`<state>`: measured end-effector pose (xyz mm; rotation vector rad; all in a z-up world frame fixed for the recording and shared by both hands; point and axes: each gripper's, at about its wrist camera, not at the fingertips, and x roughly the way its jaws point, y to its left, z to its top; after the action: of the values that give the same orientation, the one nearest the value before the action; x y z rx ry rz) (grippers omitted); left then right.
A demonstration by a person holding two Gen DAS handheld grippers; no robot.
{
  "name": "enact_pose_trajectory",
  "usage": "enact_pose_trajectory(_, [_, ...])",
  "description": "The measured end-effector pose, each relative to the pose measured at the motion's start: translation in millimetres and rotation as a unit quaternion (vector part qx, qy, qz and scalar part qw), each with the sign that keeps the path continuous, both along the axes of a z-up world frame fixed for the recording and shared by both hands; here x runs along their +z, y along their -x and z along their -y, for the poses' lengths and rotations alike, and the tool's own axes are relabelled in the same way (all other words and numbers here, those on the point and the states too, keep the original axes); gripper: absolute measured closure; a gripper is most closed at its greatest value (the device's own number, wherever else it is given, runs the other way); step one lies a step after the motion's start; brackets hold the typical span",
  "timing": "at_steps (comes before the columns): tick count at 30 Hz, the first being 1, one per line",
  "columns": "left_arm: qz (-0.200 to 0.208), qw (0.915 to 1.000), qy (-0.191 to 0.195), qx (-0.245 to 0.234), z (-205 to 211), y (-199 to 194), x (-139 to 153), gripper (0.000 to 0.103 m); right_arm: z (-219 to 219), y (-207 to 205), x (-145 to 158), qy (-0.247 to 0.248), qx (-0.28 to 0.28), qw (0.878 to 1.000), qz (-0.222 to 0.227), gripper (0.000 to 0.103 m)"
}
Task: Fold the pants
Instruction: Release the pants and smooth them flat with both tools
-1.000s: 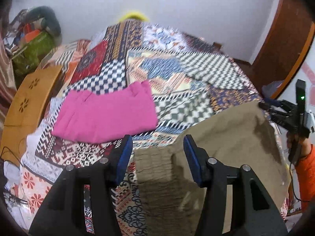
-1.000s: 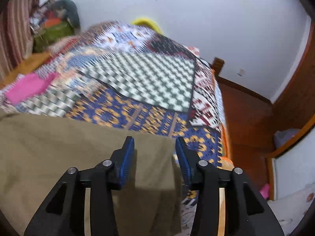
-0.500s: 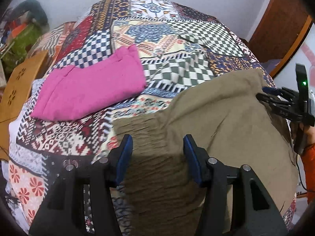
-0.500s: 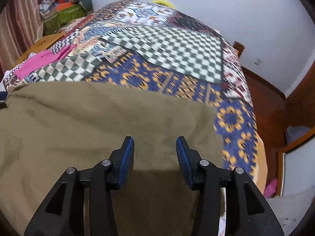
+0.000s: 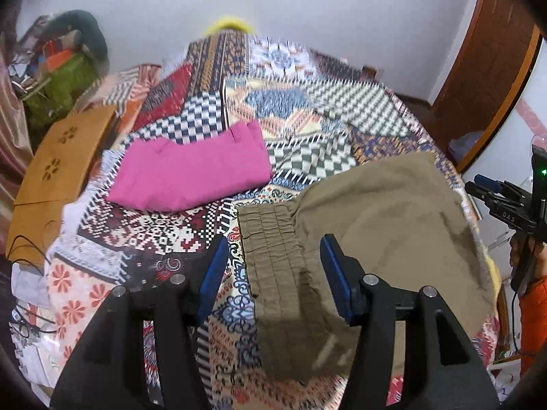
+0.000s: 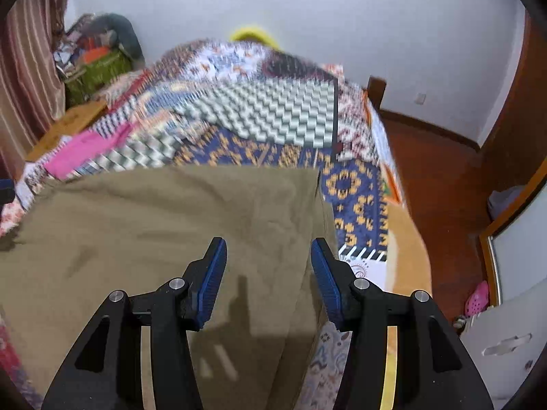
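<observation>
Pants (image 5: 383, 212): olive, ribbed elastic waistband | quilt (image 5: 191, 232): patchwork, apparently cotton

— Where do the pants (image 5: 383, 218) lie on the bed (image 5: 290, 109)?
— On its near right part, waistband end toward the left, the far edge running to the bed's right side; their near edge hangs over the bed's front.

— And the other folded garment (image 5: 191, 174)?
— On the bed too, left of the pants and a little behind them, apart from them.

— The grippers?
— The left gripper (image 5: 271, 273) is above the pants' waistband end, jaws spread; the right gripper (image 6: 268, 273) above the opposite end.

— Beside the bed?
— A wooden board (image 5: 58, 167) stands at its left edge, left of the folded garment.
</observation>
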<state>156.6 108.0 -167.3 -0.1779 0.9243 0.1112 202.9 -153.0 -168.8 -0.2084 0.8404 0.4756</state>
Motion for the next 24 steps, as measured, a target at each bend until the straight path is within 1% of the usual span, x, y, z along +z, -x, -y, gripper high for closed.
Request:
enact_pose_trajectory(3, [0.016,0.9999,-0.003,0.0,6,18,16,0.046,-3,18,21,-0.013,0.005,1.0,0.024,0.055])
enact_pose_trajectory(5, [0.022,0.9997,-0.006,0.0,10,28,22,0.044,-5,28,31,-0.016,0.005,0.999,0.038,0.054])
enact_pose_trajectory(8, [0.031,0.9995,-0.001,0.004,16,43,26,0.037,-6,43,42,-0.028,0.003,0.998,0.055,0.051])
enact_pose_trajectory(10, [0.038,0.9992,0.009,0.007,18,53,26,0.028,-6,52,47,-0.036,0.002,0.998,0.059,0.051])
enact_pose_trajectory(12, [0.039,0.9989,0.026,0.01,22,64,22,0.026,-7,60,48,-0.04,0.005,0.998,0.058,0.051])
enact_pose_trajectory(14, [0.032,0.9988,0.037,0.008,26,69,16,0.026,-8,68,48,-0.042,0.005,0.997,0.058,0.05])
enact_pose_trajectory(19, [0.0,0.9972,0.075,0.006,35,78,-6,0.026,-13,85,41,-0.047,0.009,0.998,0.05,0.05])
enact_pose_trajectory(24, [-0.018,0.9939,0.109,0.001,34,83,-21,0.026,-17,99,28,-0.047,0.014,0.998,0.034,0.05])
